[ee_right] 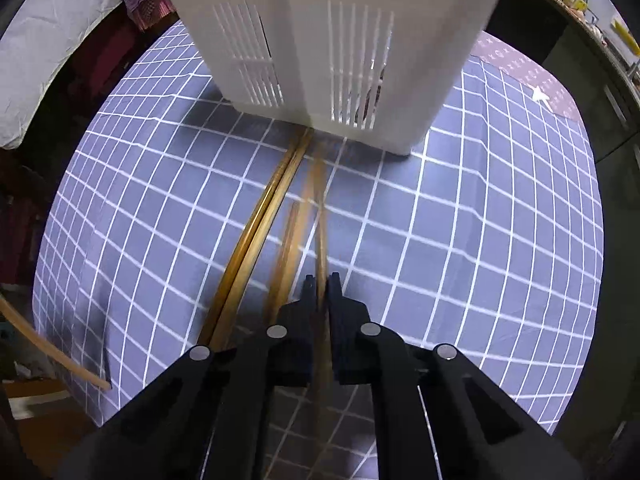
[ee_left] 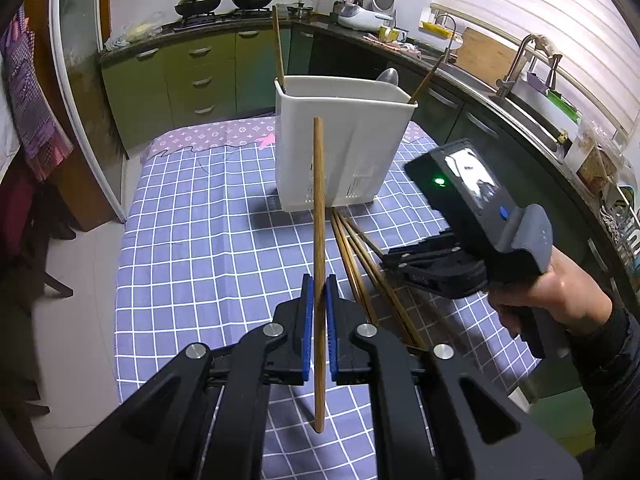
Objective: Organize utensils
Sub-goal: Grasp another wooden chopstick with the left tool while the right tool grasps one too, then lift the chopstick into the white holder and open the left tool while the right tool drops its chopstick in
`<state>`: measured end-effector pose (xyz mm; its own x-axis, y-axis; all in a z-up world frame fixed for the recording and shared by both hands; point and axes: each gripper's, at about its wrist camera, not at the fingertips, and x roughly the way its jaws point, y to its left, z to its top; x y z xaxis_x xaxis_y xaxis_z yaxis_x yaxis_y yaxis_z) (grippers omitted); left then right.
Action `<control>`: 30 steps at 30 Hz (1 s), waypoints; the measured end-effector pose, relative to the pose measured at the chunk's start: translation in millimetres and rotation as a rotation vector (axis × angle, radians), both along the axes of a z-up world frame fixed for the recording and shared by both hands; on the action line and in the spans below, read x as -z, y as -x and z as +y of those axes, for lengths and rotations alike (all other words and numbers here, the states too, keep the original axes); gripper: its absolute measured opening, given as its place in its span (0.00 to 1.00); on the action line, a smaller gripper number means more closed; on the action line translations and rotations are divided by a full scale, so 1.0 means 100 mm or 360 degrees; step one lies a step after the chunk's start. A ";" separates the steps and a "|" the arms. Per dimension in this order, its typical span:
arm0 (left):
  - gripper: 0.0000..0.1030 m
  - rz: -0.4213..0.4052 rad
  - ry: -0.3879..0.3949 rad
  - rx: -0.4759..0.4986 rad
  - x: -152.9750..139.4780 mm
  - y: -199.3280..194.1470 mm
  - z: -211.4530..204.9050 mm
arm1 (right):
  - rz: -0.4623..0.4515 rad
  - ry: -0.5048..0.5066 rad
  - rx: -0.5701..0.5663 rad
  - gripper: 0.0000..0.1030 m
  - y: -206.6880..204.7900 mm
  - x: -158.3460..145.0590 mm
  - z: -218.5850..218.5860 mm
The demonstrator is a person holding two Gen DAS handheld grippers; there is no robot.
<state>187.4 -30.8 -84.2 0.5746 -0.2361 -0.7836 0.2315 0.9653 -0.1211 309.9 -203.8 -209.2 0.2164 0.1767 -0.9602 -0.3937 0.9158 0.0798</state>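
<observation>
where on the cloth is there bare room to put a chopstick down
Bare checked cloth lies left of the white holder and the left hand-held gripper. Crowded: the strip from the holder toward the right hand-held gripper, where loose chopsticks lie.

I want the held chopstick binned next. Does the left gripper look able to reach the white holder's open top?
Probably yes. The left gripper is shut on one chopstick, and the white holder stands straight ahead with nothing between them. The right gripper sits low, off to the side.
</observation>
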 end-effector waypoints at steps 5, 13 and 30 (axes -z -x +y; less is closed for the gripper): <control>0.06 -0.0014 0.0000 0.0009 -0.02 0.04 0.02 | -0.0092 -0.0137 0.0027 0.07 0.27 -0.23 -0.25; 0.06 -0.0066 0.0001 0.0010 -0.12 0.17 0.05 | -0.0476 -0.0380 0.0127 0.07 0.89 -0.90 -0.73; 0.06 -0.0148 -0.0030 0.0001 -0.23 0.44 0.10 | -0.0789 -0.0491 0.0225 0.07 1.73 -1.27 -1.27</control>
<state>143.3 -21.1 -60.9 0.6450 -0.2222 -0.7312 0.2414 0.9670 -0.0810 137.2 -330.7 -82.1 0.6669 0.3682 -0.6478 -0.3282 0.9257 0.1883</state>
